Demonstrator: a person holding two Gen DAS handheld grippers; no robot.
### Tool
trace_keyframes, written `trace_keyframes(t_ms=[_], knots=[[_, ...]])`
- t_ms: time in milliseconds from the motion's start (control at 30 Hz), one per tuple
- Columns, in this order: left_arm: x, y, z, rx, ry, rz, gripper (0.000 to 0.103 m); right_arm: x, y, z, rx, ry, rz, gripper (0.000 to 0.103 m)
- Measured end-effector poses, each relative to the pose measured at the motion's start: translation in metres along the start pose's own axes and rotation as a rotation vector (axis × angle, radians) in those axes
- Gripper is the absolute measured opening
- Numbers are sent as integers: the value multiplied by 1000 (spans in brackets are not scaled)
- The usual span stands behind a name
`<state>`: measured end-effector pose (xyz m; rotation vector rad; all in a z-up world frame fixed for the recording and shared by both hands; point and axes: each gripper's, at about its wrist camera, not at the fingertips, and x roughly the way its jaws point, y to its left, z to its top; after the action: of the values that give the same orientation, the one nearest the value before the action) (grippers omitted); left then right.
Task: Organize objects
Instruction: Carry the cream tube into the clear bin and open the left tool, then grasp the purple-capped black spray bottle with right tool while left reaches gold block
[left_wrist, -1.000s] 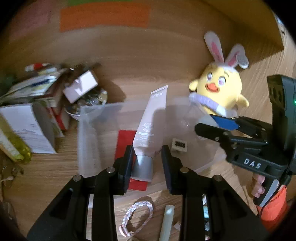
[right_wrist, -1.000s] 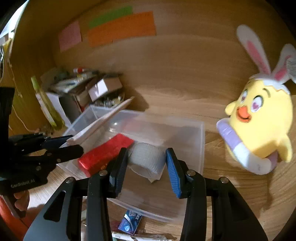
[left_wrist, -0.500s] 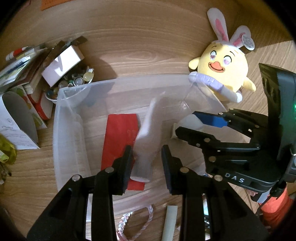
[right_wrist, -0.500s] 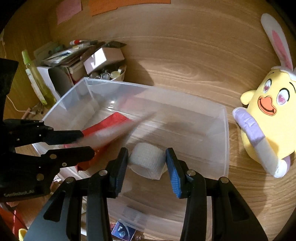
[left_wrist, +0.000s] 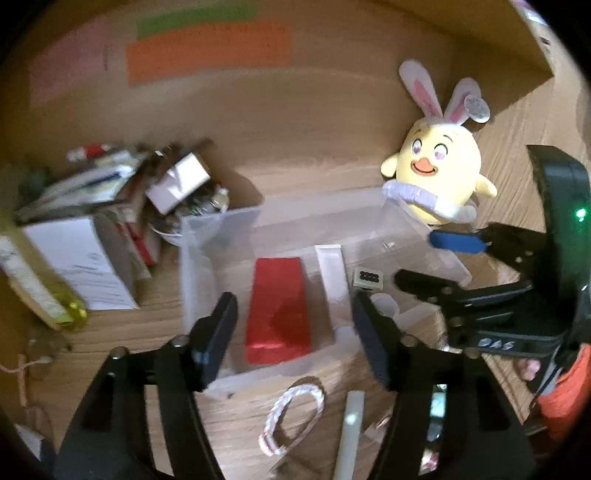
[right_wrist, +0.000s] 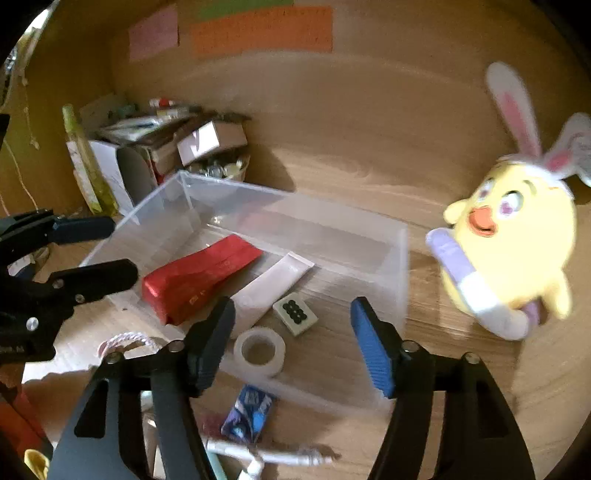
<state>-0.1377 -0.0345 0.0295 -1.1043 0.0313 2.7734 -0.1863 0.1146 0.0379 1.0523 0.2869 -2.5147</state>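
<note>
Both our claws, left gripper (left_wrist: 291, 332) and right gripper (right_wrist: 291, 339), are opening, pinching nothing, above the clear plastic bin (right_wrist: 400, 258); a yellow bunny-eared plush chick (right_wrist: 517, 236) sits beside it.

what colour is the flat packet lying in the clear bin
Red; the packet shows best in the right wrist view, inside the clear bin.

1. The pile of boxes and papers (left_wrist: 92, 206) at the left is motion-blurred; its print is unreadable.
2. The writing on the orange note (right_wrist: 262, 31) is too soft to read.
3. The plush chick (right_wrist: 509, 236) is smeared.
4. The left tool's (left_wrist: 291, 325) finger hides the roll of tape (right_wrist: 259, 350) in the left wrist view.
</note>
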Motion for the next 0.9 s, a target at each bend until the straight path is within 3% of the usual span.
trace_keyframes(t_ms=[100, 300, 600, 900], knots=[[-19, -1, -8, 17, -40, 38, 83, -25, -3, -8, 24, -44, 1, 70], [-41, 4, -35, 7, -67, 60, 94, -64, -13, -34, 92, -107, -21, 84], [-32, 13, -87, -38, 27, 92, 94, -74, -30, -90, 179, -50, -26, 86], [-28, 20, -136, -79, 121, 77, 94, -67, -26, -137, 226, 22, -1, 86]])
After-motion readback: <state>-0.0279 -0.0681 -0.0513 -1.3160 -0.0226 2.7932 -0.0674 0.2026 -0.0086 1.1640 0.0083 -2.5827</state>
